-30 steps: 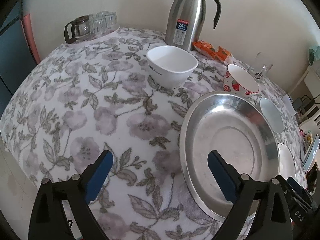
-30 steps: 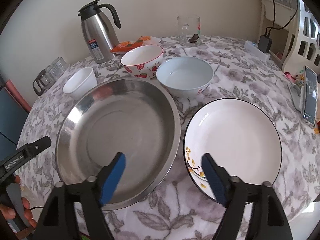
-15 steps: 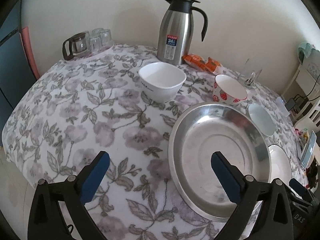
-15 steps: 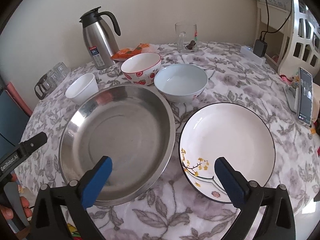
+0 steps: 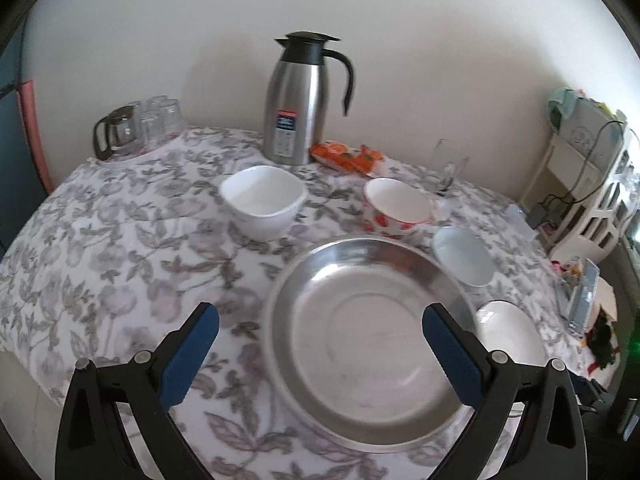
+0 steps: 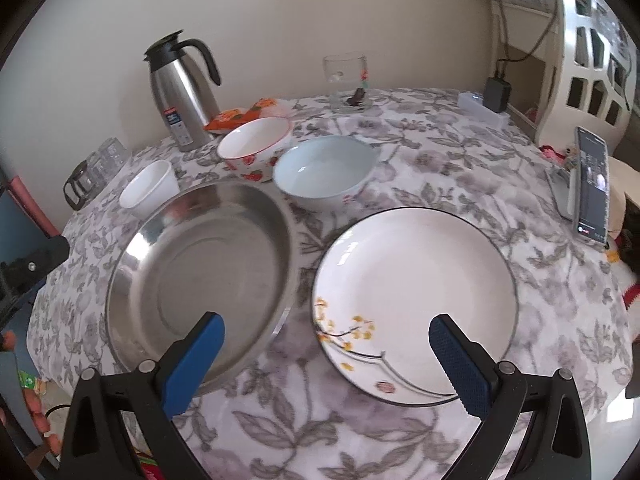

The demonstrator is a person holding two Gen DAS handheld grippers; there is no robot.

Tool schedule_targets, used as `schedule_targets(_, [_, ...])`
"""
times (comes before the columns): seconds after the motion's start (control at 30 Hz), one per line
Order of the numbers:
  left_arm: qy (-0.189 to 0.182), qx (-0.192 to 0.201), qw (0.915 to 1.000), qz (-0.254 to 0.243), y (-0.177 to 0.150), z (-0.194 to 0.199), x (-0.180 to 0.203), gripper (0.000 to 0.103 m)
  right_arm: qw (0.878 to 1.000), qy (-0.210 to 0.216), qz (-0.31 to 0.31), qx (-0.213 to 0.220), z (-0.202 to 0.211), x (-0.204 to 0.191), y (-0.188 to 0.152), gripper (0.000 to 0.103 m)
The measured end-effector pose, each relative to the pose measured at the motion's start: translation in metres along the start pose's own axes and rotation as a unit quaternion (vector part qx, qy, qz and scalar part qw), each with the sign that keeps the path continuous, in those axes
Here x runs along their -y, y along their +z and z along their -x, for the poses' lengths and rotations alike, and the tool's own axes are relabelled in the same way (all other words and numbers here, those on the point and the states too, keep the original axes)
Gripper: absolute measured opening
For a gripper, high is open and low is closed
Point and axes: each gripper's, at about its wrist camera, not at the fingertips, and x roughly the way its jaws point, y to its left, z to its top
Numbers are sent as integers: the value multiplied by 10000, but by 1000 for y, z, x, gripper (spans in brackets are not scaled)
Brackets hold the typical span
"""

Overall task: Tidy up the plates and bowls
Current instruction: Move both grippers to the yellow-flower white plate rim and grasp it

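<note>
Just beyond right claw (image 6: 326, 354) (agape): white plate (image 6: 416, 300)

Shiny metal basin (image 6: 200, 264), floral cloth (image 6: 440, 152)

steel plate (image 6: 200, 264): large, round, deep rim, empty, flat on floral cloth, left of white plate
white plate (image 6: 416, 300): black rim, yellow flower sprig, empty, flat, just beside steel plate
pale blue bowl (image 6: 326, 172): upright, empty, behind both plates
strawberry bowl (image 6: 256, 148): red rim, upright, empty, touching blue bowl
white bowl (image 5: 264, 200): squarish, upright, empty, apart at left
</note>
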Motion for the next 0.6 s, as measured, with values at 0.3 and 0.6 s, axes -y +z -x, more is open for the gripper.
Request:
schedule_targets(0.3, [-405,-462,9981,-20,-3,-4,48,101,9990,-171,-383,148,11,64,8,103])
schedule_targets(0.6, [-896,-881,9917,-262,-16,-9,112,101,9970,-192,-690,301,22,116,12,103])
